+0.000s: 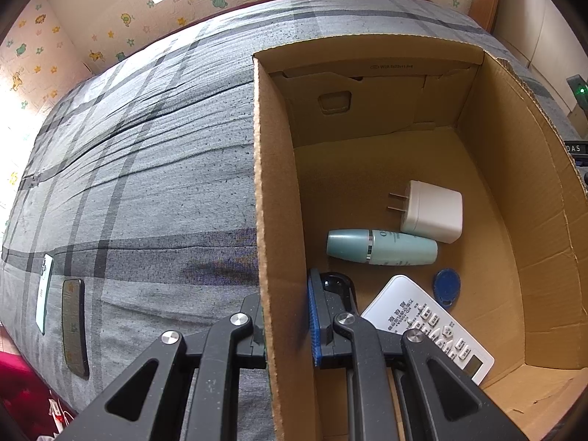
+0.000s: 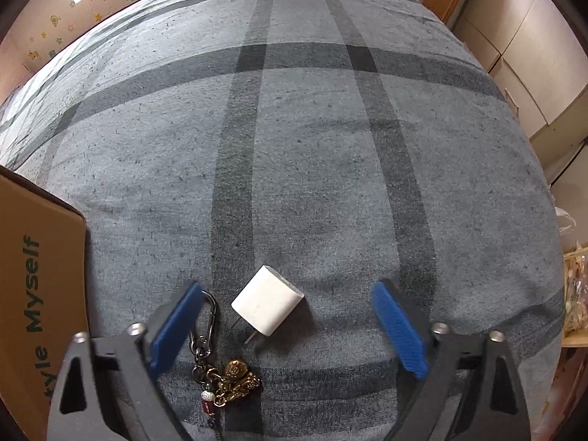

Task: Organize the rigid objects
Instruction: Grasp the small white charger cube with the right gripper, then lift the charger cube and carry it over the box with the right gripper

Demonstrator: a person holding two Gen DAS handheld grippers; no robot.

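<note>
Gathering stage, by the look of it, with the box part filled and the next pickup lined up; right tongs [image 2: 290, 325] spread wide, gripping nothing, hanging over the bed [image 2: 312, 147]; between the blue pads [image 2: 398, 330] a small white charger cube [image 2: 267, 305], boxy, matte, tilted, prongs toward the camera; just inside the near-left pad a keychain [image 2: 220, 364] with carabiner and brassy charms; next move likely a descent and a squeeze across the cube's flat sides, clear of the keychain; left tongs [image 1: 286, 323] pinched on the cardboard box [image 1: 279, 183] wall, steadying it; ahead and right inside, a white remote [image 1: 426, 323], blue tag [image 1: 446, 283], teal bottle [image 1: 382, 248], white plug adapter [image 1: 430, 211]; off left on the bed, two phones [image 1: 75, 327].
</note>
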